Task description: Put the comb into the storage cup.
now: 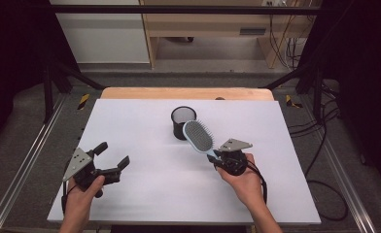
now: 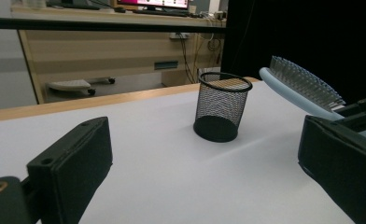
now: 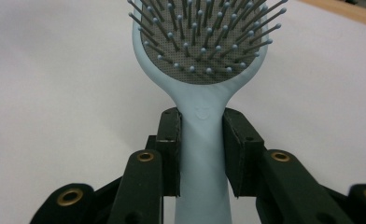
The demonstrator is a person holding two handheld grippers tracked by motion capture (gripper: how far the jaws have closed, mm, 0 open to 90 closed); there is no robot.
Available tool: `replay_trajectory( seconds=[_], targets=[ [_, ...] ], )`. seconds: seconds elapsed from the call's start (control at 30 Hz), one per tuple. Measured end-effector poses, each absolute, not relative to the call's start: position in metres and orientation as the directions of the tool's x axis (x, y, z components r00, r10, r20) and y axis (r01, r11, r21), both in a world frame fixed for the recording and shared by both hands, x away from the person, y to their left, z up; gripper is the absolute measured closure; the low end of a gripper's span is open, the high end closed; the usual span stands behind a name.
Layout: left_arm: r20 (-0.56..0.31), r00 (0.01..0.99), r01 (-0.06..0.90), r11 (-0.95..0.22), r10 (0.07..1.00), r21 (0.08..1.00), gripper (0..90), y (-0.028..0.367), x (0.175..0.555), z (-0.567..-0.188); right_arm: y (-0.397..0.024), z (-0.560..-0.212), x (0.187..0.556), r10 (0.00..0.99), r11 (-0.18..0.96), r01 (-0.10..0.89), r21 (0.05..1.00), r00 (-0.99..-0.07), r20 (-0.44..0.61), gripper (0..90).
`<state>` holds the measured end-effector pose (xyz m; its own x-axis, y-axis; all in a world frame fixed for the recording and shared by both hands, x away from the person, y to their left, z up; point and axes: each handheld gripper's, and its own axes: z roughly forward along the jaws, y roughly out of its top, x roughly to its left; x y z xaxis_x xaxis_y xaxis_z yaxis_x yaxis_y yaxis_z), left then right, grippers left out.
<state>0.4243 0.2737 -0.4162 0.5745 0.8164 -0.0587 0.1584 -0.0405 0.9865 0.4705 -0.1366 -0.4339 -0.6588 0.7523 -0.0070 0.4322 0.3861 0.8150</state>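
Note:
A light blue hairbrush (image 1: 199,136) with grey bristles is held off the white table, its head pointing away toward a black mesh cup (image 1: 183,122). My right gripper (image 1: 217,158) is shut on the brush handle (image 3: 200,140), both pads pressing its sides just below the head. The brush head (image 2: 302,86) hovers to the right of the upright mesh cup (image 2: 222,106) in the left gripper view. My left gripper (image 1: 113,156) sits at the table's near left, open, with nothing between its jaws.
The white table top (image 1: 145,174) has a wooden edge (image 1: 186,93) at the far side. Black frame rails and cables run along both sides. A wooden desk (image 2: 106,46) stands beyond the table.

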Motion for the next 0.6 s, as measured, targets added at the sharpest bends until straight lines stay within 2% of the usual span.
replay_trajectory(
  seconds=[0.3, 0.5, 0.6],
  targets=[
    [-0.065, 0.638, 0.175, -0.062, 0.767, 0.983, 2.9, 0.236, 0.443, -0.403, -0.129, -0.431, 0.473, 0.775, 0.316, 0.359, 0.878, -0.632, -0.020, 69.7],
    [-0.083, 0.684, 0.178, -0.056, 0.725, 0.982, 2.9, 0.211, 0.452, -0.391, -0.125, -0.429, 0.466, 0.749, 0.294, 0.270, 0.917, -0.661, -0.046, 69.7],
    [-0.098, 0.700, 0.182, -0.044, 0.708, 0.982, 2.9, 0.194, 0.459, -0.386, -0.121, -0.429, 0.463, 0.745, 0.266, 0.256, 0.929, -0.666, -0.029, 69.7]
  ],
)
